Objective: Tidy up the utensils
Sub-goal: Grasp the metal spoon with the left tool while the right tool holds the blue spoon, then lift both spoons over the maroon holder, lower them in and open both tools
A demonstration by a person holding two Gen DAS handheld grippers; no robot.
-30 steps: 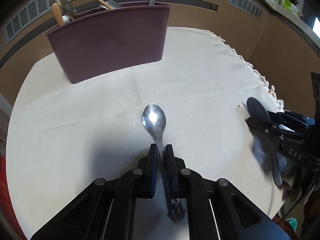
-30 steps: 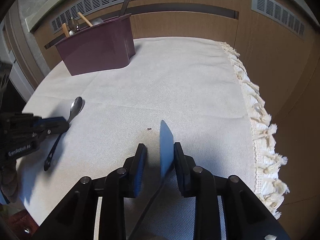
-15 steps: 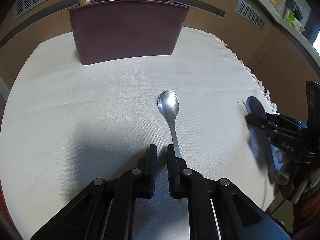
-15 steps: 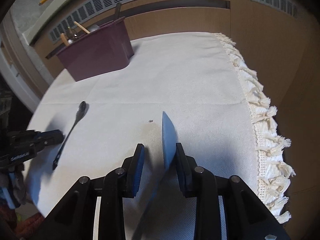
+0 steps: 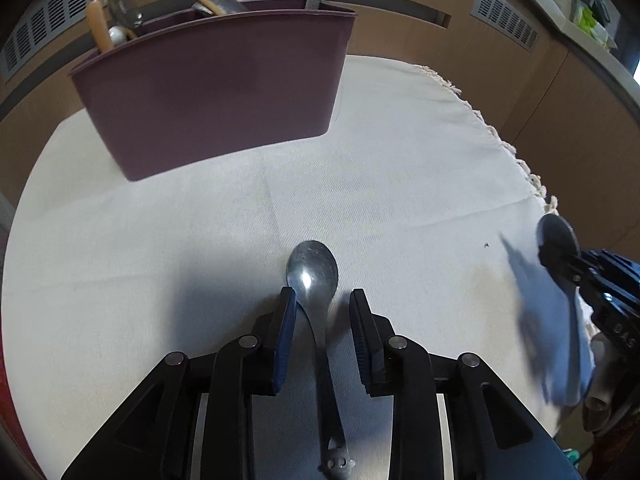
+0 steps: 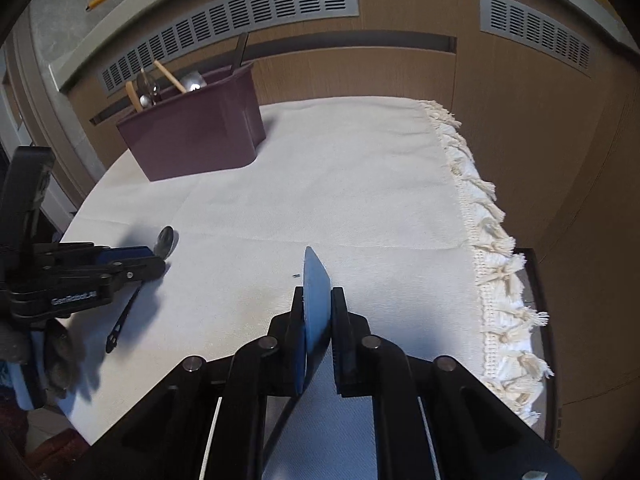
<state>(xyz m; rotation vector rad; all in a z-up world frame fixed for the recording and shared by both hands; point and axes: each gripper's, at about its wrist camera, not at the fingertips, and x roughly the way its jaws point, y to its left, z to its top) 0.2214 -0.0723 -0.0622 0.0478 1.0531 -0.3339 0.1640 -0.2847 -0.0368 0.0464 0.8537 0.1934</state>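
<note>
**Two pick-ups under way, holder waiting at the back**

The step in hand looks like grasping the loose utensils from the cloth-covered counter [image 6: 360,184]. In the left wrist view, low centre, the left tongs [image 5: 322,298] are opening, their jaws standing either side of the spoon [image 5: 313,276] without pressing it; the spoon lies flat on the cloth, bowl pointing up the frame.

In the right wrist view, low centre, the right tongs [image 6: 317,294] are closing on the blue spatula [image 6: 316,280], whose blade stands on edge between the pads; contact seems made, though the angle leaves that slightly unsure.

The maroon utensil holder [image 5: 216,92], upper left in both views, already carries several utensils.

Next, the left tongs would need to close on the spoon's handle and lift; the right needs a carry to the holder's open top.
</note>
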